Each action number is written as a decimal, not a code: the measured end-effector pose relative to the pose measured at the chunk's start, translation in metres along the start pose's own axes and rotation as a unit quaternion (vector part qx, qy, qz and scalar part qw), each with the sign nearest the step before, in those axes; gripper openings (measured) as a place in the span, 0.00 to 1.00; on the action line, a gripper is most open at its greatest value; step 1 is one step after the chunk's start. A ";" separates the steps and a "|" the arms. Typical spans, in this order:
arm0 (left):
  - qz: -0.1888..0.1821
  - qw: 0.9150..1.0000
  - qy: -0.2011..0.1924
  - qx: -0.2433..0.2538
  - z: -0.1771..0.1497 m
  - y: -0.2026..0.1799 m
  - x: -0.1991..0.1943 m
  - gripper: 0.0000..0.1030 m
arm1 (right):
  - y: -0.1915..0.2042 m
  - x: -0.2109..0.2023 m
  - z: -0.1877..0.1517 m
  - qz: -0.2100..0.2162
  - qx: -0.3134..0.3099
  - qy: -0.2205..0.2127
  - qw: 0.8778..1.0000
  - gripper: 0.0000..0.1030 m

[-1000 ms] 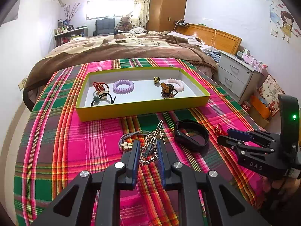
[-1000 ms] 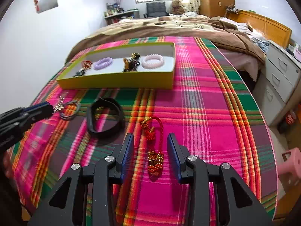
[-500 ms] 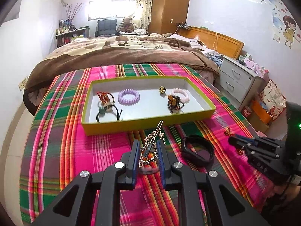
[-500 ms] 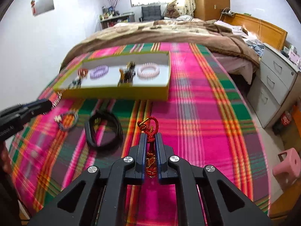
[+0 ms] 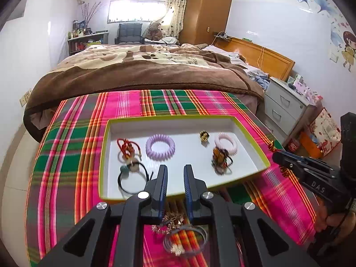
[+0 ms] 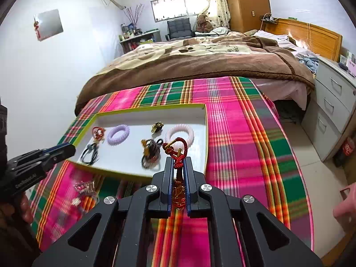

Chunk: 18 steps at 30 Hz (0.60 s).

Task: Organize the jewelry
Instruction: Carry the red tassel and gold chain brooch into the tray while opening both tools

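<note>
A yellow-rimmed white tray (image 5: 251, 138) (image 6: 205, 133) on the plaid cloth holds a purple coil band (image 5: 160, 143), a pink coil band (image 5: 225, 142), a red knot charm (image 5: 126, 148), a black hair tie (image 5: 133, 178), a gold ring (image 5: 203, 135) and a dark beaded piece (image 5: 220, 159). My left gripper (image 5: 174, 173) is open and empty above the tray's near rim; the silver chain and ring bundle (image 5: 180, 233) lies or falls on the cloth beneath it. My right gripper (image 6: 178, 161) is shut on a red cord charm (image 6: 175, 149), raised at the tray's near right edge.
A bed with a brown blanket (image 5: 142, 66) lies beyond the table. Grey drawers (image 5: 287, 104) stand at the right, with a red box (image 5: 324, 131) on the floor. A hand (image 6: 344, 202) shows at the right edge of the right wrist view.
My left gripper rose toward the tray, opened and let go of the chain bundle, which is now below it. My right gripper lifted the red cord charm up toward the tray.
</note>
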<state>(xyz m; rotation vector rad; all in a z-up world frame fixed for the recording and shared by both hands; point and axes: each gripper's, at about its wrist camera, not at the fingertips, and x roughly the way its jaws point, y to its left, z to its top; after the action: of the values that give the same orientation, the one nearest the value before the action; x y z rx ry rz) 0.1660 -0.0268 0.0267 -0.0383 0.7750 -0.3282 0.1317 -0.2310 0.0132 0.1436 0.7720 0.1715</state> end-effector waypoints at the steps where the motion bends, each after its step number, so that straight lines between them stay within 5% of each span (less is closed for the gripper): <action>1: 0.003 1.000 0.001 -0.001 0.003 0.002 0.004 0.14 | 0.000 0.003 0.002 0.000 -0.001 0.002 1.000 0.08; 13: -0.013 0.998 0.057 0.025 -0.027 0.018 0.016 0.15 | 0.000 0.017 0.001 0.011 0.002 0.014 1.000 0.08; 18: -0.023 0.995 0.089 0.044 -0.045 0.019 0.023 0.24 | 0.004 0.014 -0.004 0.013 0.001 0.015 1.000 0.08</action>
<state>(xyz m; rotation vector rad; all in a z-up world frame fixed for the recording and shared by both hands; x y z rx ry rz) 0.1552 -0.0117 -0.0243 0.0562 0.9361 -0.4132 0.1387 -0.2240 0.0012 0.1532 0.8002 0.1989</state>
